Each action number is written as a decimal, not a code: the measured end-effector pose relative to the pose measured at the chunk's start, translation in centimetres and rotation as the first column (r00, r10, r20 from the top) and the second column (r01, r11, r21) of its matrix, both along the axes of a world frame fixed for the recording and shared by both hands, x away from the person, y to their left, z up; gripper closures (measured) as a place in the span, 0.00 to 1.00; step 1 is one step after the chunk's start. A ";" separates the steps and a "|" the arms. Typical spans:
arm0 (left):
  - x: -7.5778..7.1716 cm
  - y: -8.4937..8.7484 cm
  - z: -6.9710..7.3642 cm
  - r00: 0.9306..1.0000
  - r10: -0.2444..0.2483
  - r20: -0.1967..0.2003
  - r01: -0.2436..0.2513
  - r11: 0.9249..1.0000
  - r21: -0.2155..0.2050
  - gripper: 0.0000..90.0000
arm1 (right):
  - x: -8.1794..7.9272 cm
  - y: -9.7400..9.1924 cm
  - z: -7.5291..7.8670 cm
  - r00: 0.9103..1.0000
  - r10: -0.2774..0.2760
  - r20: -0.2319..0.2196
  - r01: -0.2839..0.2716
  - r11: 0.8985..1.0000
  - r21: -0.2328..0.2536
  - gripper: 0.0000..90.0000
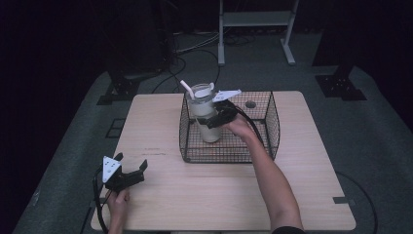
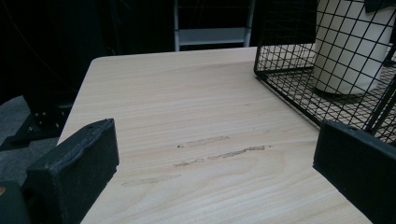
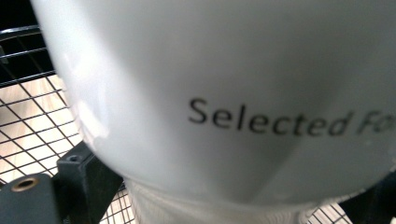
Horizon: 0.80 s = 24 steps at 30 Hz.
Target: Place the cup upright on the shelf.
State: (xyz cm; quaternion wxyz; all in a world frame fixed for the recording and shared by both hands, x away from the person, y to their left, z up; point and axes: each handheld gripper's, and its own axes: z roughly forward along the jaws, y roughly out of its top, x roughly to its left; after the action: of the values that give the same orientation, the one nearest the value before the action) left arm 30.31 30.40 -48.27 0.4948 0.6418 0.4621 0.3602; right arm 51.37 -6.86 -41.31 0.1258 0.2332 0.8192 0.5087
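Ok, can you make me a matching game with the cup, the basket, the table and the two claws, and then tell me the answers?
Things:
1. cup
2. basket
3. left claw
4. right claw
5. table

Matches:
A. open, resting low near the table's front left corner
B. black wire, sits on the table
C. white, with a straw, stands inside the basket
D. light wood
E. shut on the cup, inside the basket

Right pairs: 1-C, 2-B, 3-A, 4-E, 5-D

Dark lab: cables (image 1: 195, 46), equipment stands (image 1: 255, 29)
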 end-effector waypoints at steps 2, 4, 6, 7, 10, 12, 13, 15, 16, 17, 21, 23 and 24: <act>0.0 0.0 0.0 1.000 -0.002 0.002 0.002 1.000 0.002 0.00 | 0.1 -0.2 0.0 1.000 0.007 0.006 -0.007 1.000 -0.005 0.09; 0.0 -0.1 0.0 1.000 -0.002 0.002 0.002 1.000 0.001 0.00 | 0.2 -0.5 -0.1 1.000 0.003 0.008 -0.003 1.000 -0.005 0.09; 0.0 -0.1 0.0 1.000 -0.002 0.003 0.002 1.000 0.000 0.00 | 0.3 -0.7 -0.1 1.000 -0.006 0.005 0.006 1.000 -0.004 0.09; 0.0 0.0 0.0 1.000 -0.002 0.002 0.002 1.000 0.001 0.00 | 0.3 -0.8 -0.2 1.000 -0.006 0.008 0.006 1.000 -0.003 0.09; 0.0 -0.1 0.0 1.000 -0.002 0.002 0.002 1.000 0.000 0.00 | 0.4 -1.3 -0.4 1.000 -0.009 0.003 0.009 1.000 0.014 0.09; -0.1 0.0 0.0 1.000 -0.002 0.002 0.002 1.000 0.000 0.00 | 0.5 -1.5 -0.4 1.000 -0.008 0.007 0.008 1.000 0.013 0.09; -0.1 0.0 0.0 1.000 -0.002 0.002 0.002 1.000 -0.001 0.00 | 0.5 -1.6 -0.4 1.000 -0.009 0.006 0.009 1.000 0.016 0.09; -0.1 0.0 0.0 1.000 -0.002 0.002 0.002 1.000 -0.001 0.00 | 0.5 -1.8 -0.5 1.000 -0.008 0.007 0.007 1.000 0.018 0.09; -0.1 0.0 0.0 1.000 -0.002 0.002 0.002 1.000 -0.001 0.00 | 0.4 -1.8 -0.6 1.000 -0.003 0.010 0.003 1.000 0.017 0.09; -0.1 -0.1 0.0 1.000 -0.002 0.003 0.002 1.000 0.000 0.00 | 0.4 -1.9 -0.6 1.000 -0.004 0.011 0.003 1.000 0.014 0.09; 0.0 0.0 0.0 1.000 0.000 0.003 0.000 1.000 0.000 0.00 | 0.3 -2.0 -0.6 1.000 0.006 0.022 -0.006 1.000 0.005 0.09; 0.0 0.0 0.0 1.000 0.002 0.003 -0.002 1.000 -0.002 0.00 | 0.2 -2.1 -0.6 1.000 0.013 0.023 -0.013 1.000 -0.003 0.09; 0.0 0.0 0.0 1.000 0.003 0.003 -0.003 1.000 -0.002 0.00 | 0.2 -2.1 -0.5 0.999 0.019 0.029 -0.019 1.000 -0.008 0.09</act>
State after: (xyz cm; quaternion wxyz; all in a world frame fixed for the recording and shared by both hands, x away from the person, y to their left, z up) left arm 30.31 30.39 -48.29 0.4956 0.6401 0.4626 0.3614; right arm 51.57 -8.95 -41.85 0.1335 0.2176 0.8213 0.5102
